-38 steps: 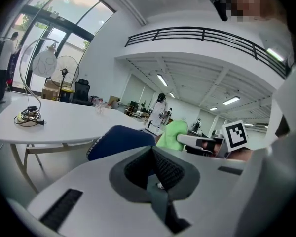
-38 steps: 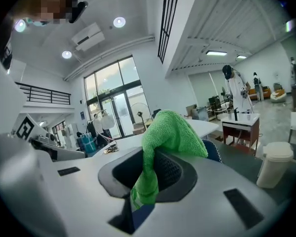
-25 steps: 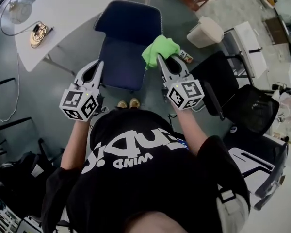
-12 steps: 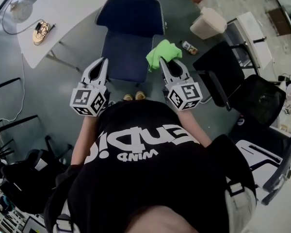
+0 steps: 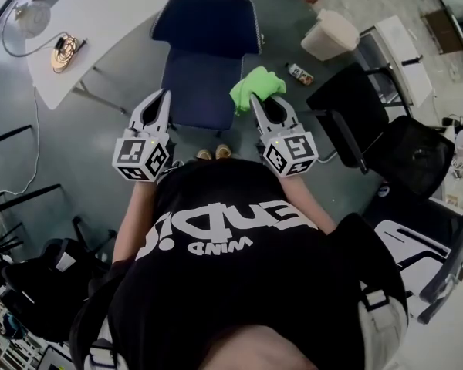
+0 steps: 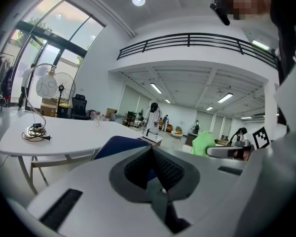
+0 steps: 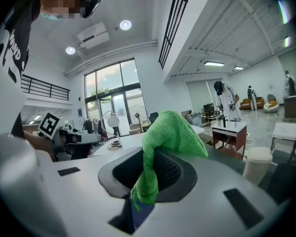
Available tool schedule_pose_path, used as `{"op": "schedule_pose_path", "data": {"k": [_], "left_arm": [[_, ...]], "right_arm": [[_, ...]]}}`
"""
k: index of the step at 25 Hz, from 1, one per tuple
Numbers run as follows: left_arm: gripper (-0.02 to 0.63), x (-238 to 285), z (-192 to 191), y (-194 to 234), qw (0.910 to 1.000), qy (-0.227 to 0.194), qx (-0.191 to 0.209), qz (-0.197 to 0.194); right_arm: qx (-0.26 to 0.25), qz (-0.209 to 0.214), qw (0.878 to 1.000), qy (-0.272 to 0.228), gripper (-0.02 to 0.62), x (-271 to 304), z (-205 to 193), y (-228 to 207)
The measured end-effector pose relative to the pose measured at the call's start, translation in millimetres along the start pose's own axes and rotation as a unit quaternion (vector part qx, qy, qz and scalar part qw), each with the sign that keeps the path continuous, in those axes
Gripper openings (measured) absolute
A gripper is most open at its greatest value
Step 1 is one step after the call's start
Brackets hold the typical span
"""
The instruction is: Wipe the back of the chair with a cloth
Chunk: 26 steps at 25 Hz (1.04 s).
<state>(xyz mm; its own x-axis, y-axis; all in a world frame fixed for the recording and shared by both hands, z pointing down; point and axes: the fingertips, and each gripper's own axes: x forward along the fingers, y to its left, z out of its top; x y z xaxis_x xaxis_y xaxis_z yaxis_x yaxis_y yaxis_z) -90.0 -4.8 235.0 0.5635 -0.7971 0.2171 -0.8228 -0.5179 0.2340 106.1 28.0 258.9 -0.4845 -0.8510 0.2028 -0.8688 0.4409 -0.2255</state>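
A dark blue chair [image 5: 204,48] stands on the floor in front of the person, and its top edge [image 6: 119,145] shows past the left jaws. My right gripper [image 5: 263,104] is shut on a bright green cloth [image 5: 256,86], which hangs bunched just off the chair's right side. In the right gripper view the cloth [image 7: 170,131] drapes out of the shut right gripper [image 7: 149,180]. My left gripper [image 5: 158,103] is shut with nothing in it, at the chair's left side; its jaws meet at the left gripper [image 6: 151,151].
A white table [image 5: 108,10] with a coiled cable [image 5: 64,49] and a lamp lies at the back left. A white bin [image 5: 333,35] and a small can [image 5: 299,73] sit at the right. Black chairs [image 5: 370,133] crowd the right side; a black bag [image 5: 38,284] lies at lower left.
The head view has shifted a little. Both grippers have drawn slightly back toward the person. The cloth stays in the right gripper.
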Motion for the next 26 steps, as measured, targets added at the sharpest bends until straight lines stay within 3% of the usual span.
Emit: {"op": "schedule_pose_path", "data": {"k": [26], "left_arm": [[-0.002, -16.9, -7.6, 4.8, 0.9998, 0.004, -0.016, 0.008]], "right_arm": [[0.002, -0.009, 1.000, 0.001, 0.052, 0.8, 0.2, 7.6]]}}
